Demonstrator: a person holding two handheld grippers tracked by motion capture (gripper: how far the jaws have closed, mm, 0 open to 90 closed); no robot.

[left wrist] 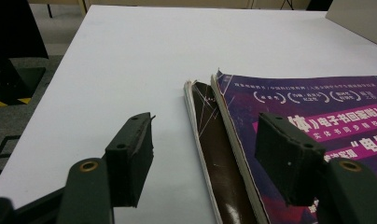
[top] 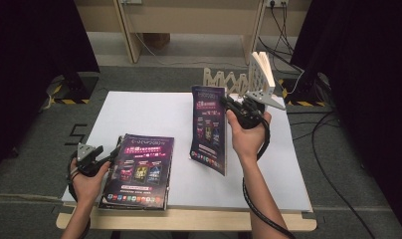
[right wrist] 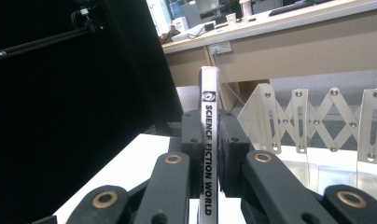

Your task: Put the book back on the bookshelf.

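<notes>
A purple magazine (top: 209, 128) stands upright above the white board (top: 149, 109), held by its spine. My right gripper (top: 225, 103) is shut on that spine, which reads "SCIENCE FICTION WORLD" (right wrist: 209, 116) between the jaws of the right gripper (right wrist: 209, 140). A stack of similar magazines (top: 138, 172) lies flat at the front left. My left gripper (top: 112, 156) rests at the stack's left edge. In the left gripper view the gripper (left wrist: 205, 135) is open, with the edges of two magazines (left wrist: 233, 140) between its jaws and nothing gripped.
A pale folding accordion rack (top: 229, 79) stands at the back edge of the board, with a book (top: 263, 68) upright in its right end. The rack (right wrist: 312, 121) is just beyond the held magazine. Cables (top: 333, 164) trail on the floor to the right.
</notes>
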